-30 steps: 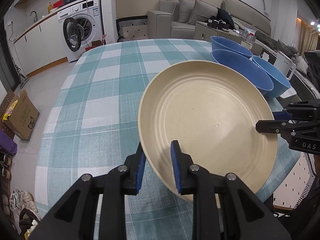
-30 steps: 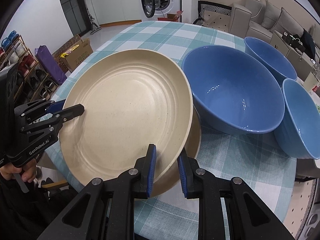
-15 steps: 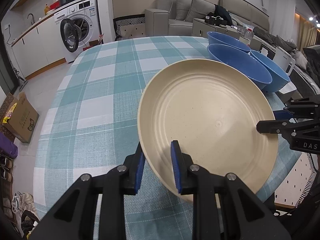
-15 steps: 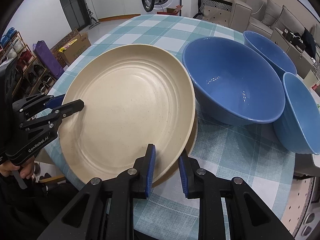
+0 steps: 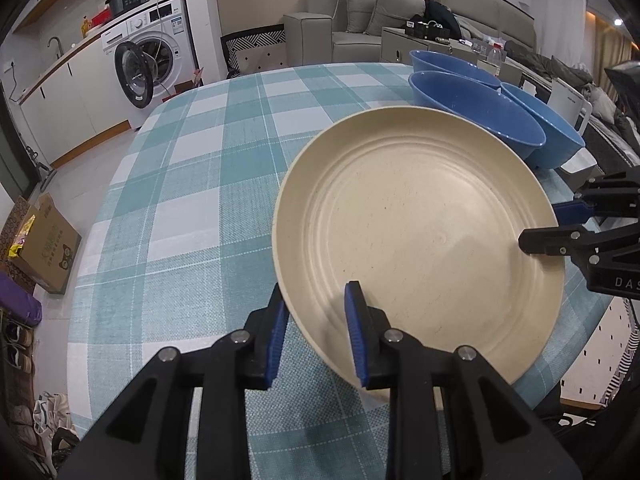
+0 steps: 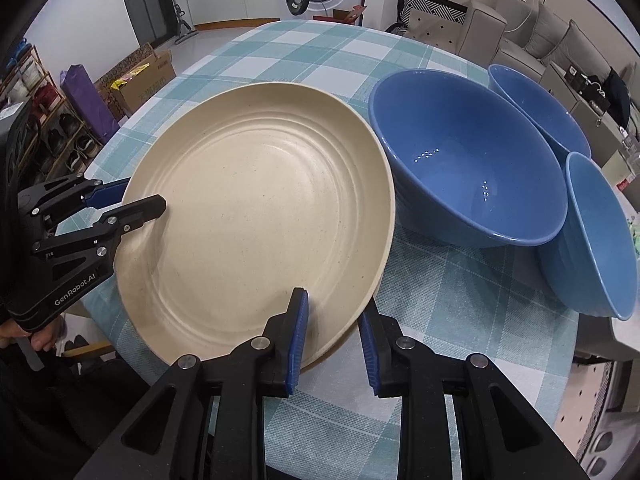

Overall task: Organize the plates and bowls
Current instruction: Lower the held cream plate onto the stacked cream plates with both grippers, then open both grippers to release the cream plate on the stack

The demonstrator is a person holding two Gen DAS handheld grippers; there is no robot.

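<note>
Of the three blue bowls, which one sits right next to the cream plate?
The largest blue bowl, the middle one of the three: its rim nearly meets the cream plate. The far bowl and the right-hand bowl lie beyond it, clear of the plate.

Setting: home, open-plan living area. Evidence: washing machine (image 5: 146, 66) beside kitchen counter with sink tap (image 5: 54, 44); grey sofa (image 5: 404, 20); shoe rack (image 6: 48, 128); checked tablecloth (image 5: 192, 184) on surface.
</note>
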